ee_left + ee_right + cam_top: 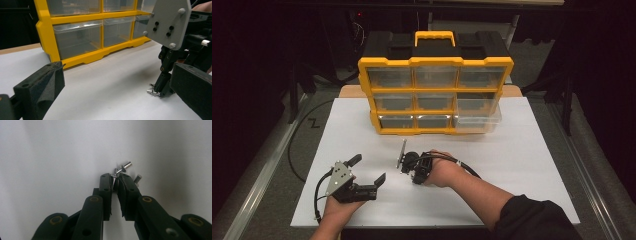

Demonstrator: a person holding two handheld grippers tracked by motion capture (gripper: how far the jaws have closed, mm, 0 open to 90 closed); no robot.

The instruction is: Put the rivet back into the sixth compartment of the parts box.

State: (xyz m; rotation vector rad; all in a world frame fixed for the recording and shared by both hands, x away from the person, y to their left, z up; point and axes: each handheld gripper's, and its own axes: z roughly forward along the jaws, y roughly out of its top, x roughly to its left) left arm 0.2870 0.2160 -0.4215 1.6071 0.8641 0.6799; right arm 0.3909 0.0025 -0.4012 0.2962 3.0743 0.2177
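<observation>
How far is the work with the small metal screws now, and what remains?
Done: one drawer of the yellow organizer is pulled out. In hand: the right tongs are pinching one screw on the white table; two more screws lie beside. The left tongs are open. Left: no screw seen in the drawer.

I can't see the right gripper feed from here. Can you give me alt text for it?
The right gripper points down at the white table, its two black jaws closed on a small metal pin at their tips. Two more loose pins lie on the table just beyond and beside the tips.
</observation>
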